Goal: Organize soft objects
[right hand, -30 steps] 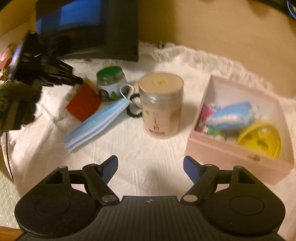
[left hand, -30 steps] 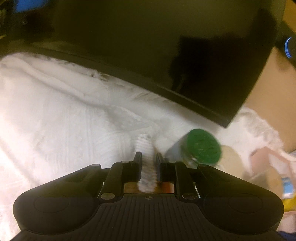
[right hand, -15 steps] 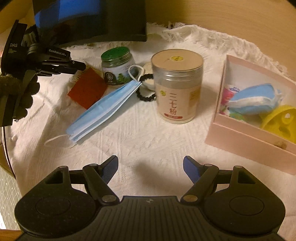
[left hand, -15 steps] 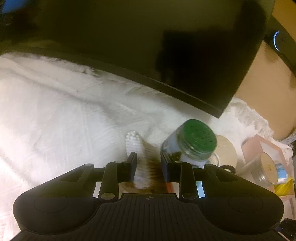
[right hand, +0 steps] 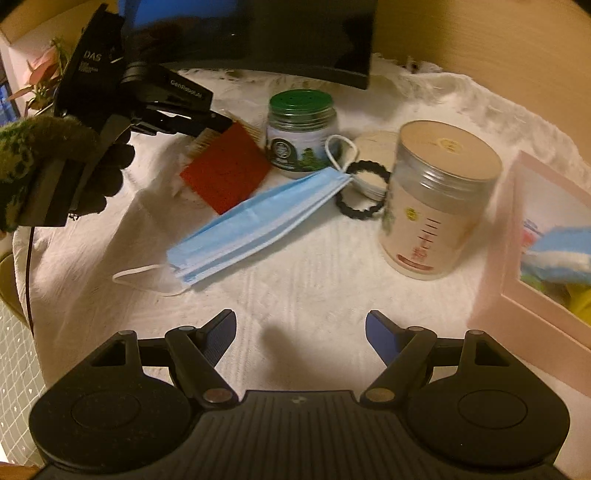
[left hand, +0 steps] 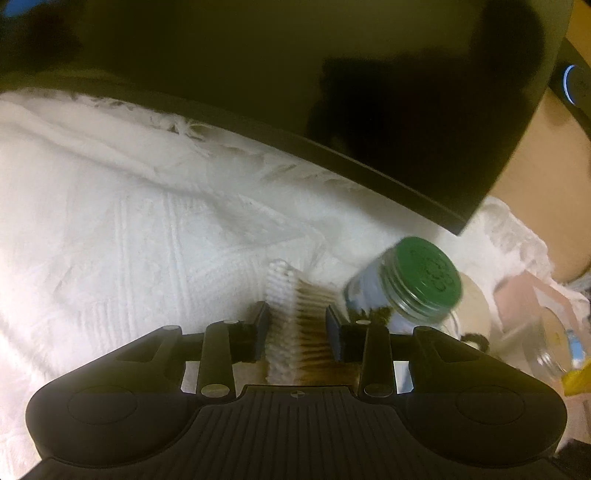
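A pack of cotton swabs (left hand: 295, 314), red-backed (right hand: 225, 171), lies on the white cloth (left hand: 110, 240) beside a green-lidded jar (left hand: 417, 284). My left gripper (left hand: 295, 325) straddles it; its jaws are opening and the pads stand just off the pack's sides. In the right wrist view the left gripper (right hand: 218, 123) is held by a gloved hand (right hand: 107, 173). A blue face mask (right hand: 258, 218) lies flat mid-cloth. My right gripper (right hand: 301, 325) hovers open and empty just short of it. A pink box (right hand: 517, 258) at right holds a blue-white soft item (right hand: 557, 251).
A dark monitor (right hand: 258, 33) stands along the back edge. A tall beige canister (right hand: 439, 199) stands between the mask and the box. A black hair tie (right hand: 364, 188) and round cotton pads (right hand: 373, 147) lie by the jar (right hand: 301, 133).
The left jaws have spread apart from a tight pinch on the swab pack, which now lies wider between them. The right gripper has shifted left toward the mask; the box slid to the frame's right edge.
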`<state>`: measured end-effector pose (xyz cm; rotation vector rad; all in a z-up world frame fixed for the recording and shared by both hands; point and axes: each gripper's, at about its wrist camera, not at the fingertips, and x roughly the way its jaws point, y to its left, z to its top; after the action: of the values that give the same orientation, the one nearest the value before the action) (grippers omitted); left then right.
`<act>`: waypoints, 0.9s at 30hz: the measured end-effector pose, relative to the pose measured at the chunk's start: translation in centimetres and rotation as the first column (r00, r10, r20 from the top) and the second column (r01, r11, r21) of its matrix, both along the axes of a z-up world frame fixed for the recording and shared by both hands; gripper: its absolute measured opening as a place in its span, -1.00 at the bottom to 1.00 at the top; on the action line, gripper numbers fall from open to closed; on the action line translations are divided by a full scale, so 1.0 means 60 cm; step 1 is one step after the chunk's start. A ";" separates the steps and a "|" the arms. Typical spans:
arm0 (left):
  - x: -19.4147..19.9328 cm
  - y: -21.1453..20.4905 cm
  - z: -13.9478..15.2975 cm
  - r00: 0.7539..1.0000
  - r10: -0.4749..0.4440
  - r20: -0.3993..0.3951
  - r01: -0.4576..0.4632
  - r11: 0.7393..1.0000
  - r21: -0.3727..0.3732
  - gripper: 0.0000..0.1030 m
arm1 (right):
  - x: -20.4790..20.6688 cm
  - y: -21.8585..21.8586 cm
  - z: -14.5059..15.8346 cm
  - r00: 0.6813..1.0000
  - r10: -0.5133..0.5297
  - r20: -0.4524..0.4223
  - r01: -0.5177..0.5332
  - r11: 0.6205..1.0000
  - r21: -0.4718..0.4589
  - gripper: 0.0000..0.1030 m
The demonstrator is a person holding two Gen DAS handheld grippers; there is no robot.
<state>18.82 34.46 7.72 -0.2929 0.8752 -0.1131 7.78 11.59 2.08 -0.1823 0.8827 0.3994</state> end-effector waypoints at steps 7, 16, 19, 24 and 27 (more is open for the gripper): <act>-0.029 -0.004 0.025 0.992 -0.107 0.062 0.117 0.975 -0.190 -0.29 | 0.003 -0.008 -0.002 1.000 -0.024 -0.011 0.024 0.999 0.033 0.52; 0.003 0.007 0.012 0.996 0.003 0.084 0.015 0.977 -0.211 -0.04 | -0.005 -0.022 -0.002 1.000 -0.024 -0.015 0.024 0.999 0.024 0.48; -0.006 0.020 0.023 0.995 0.019 0.101 0.012 0.956 -0.294 -0.06 | -0.003 -0.028 -0.007 0.999 -0.041 -0.024 0.042 0.999 0.026 0.48; -0.045 0.025 0.032 0.994 0.067 0.092 -0.050 0.984 -0.172 -0.06 | -0.004 -0.028 0.001 0.999 -0.036 -0.006 0.037 0.999 0.037 0.48; -0.081 0.022 0.032 0.994 0.032 0.104 -0.018 0.991 -0.136 -0.06 | -0.008 -0.018 0.011 0.999 0.004 0.043 -0.005 1.000 0.016 0.49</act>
<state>13.96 35.76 9.61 -0.4206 0.7598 -0.1638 7.28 10.51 2.75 -0.1770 0.8370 0.4056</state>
